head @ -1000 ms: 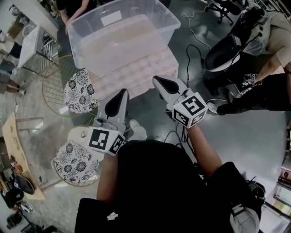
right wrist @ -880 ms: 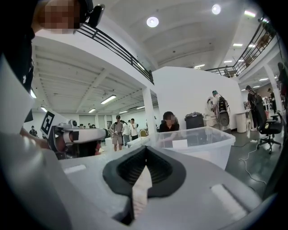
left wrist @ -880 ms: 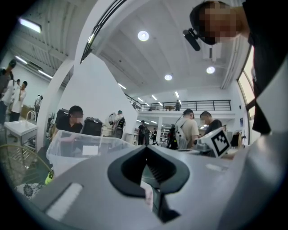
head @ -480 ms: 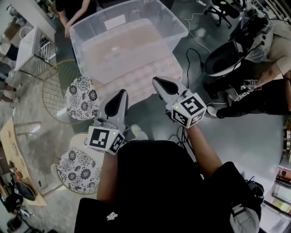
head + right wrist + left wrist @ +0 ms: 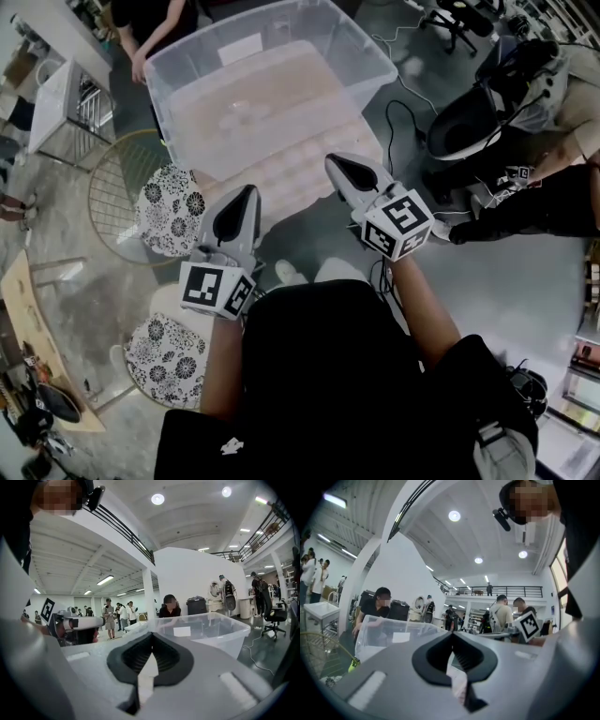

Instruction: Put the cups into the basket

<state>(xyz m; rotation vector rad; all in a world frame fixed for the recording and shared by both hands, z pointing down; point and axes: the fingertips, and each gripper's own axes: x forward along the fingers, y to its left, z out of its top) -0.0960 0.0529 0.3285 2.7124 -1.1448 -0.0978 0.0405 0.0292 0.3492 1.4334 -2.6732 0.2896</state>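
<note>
- Both claws are pinched shut on nothing: the left gripper (image 5: 247, 192) and right gripper (image 5: 335, 161) are held side by side, apart.
- Just beyond them stands a big clear bin (image 5: 370, 52). The pale rounded shapes (image 5: 239, 111) inside are too blurred to call cups.
- Left of the bin, the wire basket (image 5: 101, 183) sits on the floor.
- A flower-patterned round thing (image 5: 169, 208) lies at its near edge.

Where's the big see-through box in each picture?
Head view: clear box at top centre.
Left gripper view: left of centre, beyond the jaws.
Right gripper view: right of centre, beyond the jaws.
Shared landmark: the white label on its wall.
</note>
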